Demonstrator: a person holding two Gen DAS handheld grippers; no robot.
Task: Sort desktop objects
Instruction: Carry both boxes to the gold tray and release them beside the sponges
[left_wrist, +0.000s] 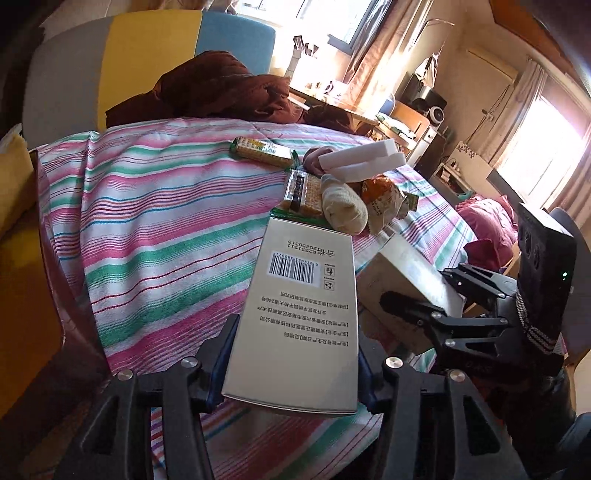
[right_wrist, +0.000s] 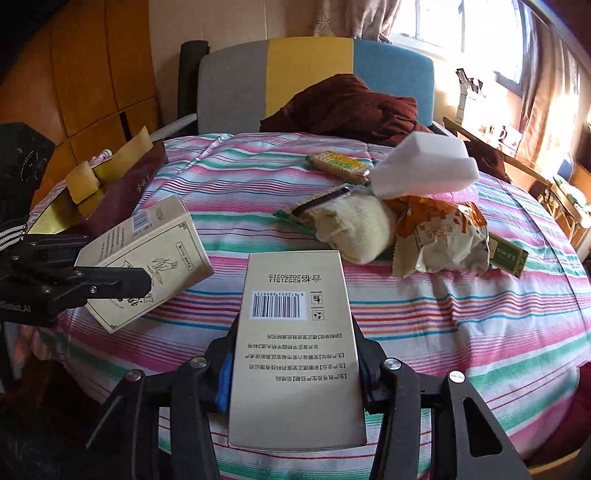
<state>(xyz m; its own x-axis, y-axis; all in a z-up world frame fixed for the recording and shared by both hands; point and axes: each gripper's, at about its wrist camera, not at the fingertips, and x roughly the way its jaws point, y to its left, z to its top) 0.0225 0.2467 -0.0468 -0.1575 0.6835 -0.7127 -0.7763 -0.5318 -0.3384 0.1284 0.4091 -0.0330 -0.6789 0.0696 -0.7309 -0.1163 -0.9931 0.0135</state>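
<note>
Beige box (left_wrist: 295, 314) clamped in left tongs (left_wrist: 291, 373), another box (right_wrist: 295, 347) clamped in right tongs (right_wrist: 295, 373)

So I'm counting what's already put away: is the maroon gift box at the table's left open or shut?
Open. The maroon gift box shows its gold lining and raised flap; what it holds cannot be told.

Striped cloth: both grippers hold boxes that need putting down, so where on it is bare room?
The striped cloth is bare between the maroon gift bag and the cracker packet, and in front of the orange snack bag. It is crowded from the white foam block to the rolled sock.
</note>
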